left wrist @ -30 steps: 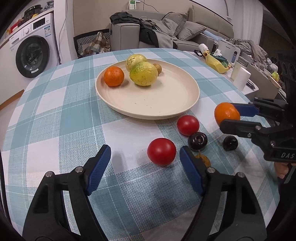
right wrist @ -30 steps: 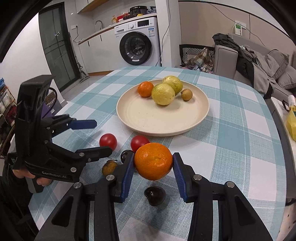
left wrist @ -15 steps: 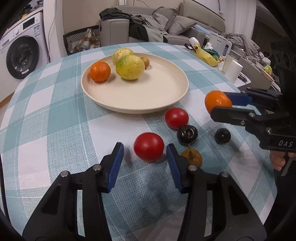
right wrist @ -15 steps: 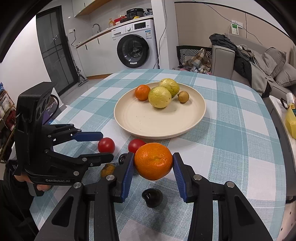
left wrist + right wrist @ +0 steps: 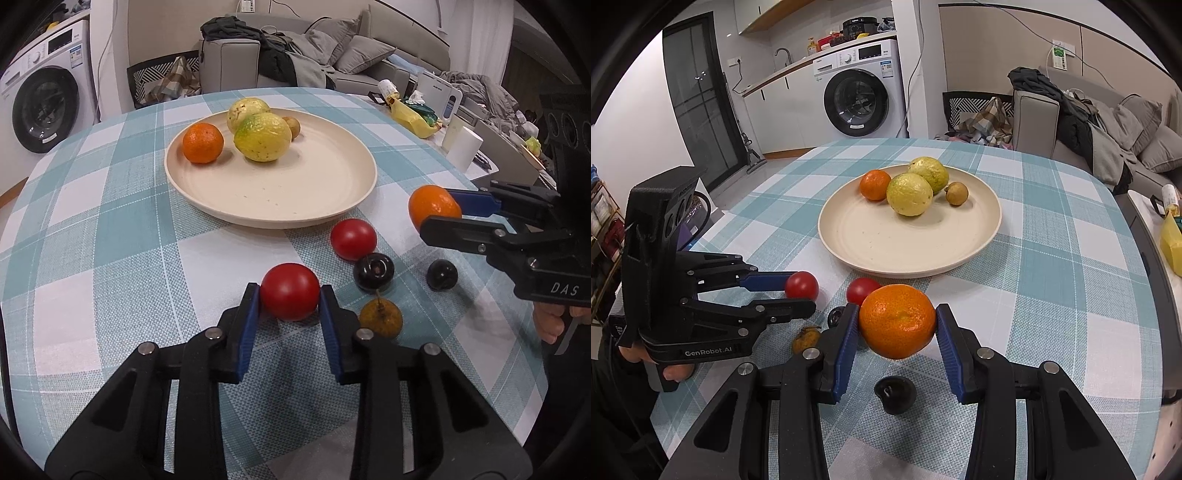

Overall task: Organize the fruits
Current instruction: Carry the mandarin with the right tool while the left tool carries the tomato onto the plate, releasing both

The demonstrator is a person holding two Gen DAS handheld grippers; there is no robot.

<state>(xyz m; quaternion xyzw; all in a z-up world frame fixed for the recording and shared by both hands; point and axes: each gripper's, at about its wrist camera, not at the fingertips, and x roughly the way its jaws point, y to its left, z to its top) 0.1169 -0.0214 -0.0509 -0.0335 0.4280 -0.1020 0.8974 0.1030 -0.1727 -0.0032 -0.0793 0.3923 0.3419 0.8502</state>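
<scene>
On the checked tablecloth [image 5: 110, 236], the left gripper [image 5: 290, 301] pinches a red tomato [image 5: 290, 291] resting on the cloth, both blue pads touching its sides. Above the cloth, the right gripper [image 5: 897, 326] clamps an orange [image 5: 897, 326] near the cream plate [image 5: 905, 251], which holds a smaller orange [image 5: 874, 184], two guavas and a small brown fruit. Beside the held tomato lie a second tomato [image 5: 353, 239] and two dark fruits.

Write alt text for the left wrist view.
The left gripper is shut on a red tomato on a checked table. To the right, the right gripper holds an orange above the table. Behind sits a cream plate with an orange, two yellow-green fruits and a small brown one; another tomato, two dark fruits and a brown one lie in front of it.
</scene>
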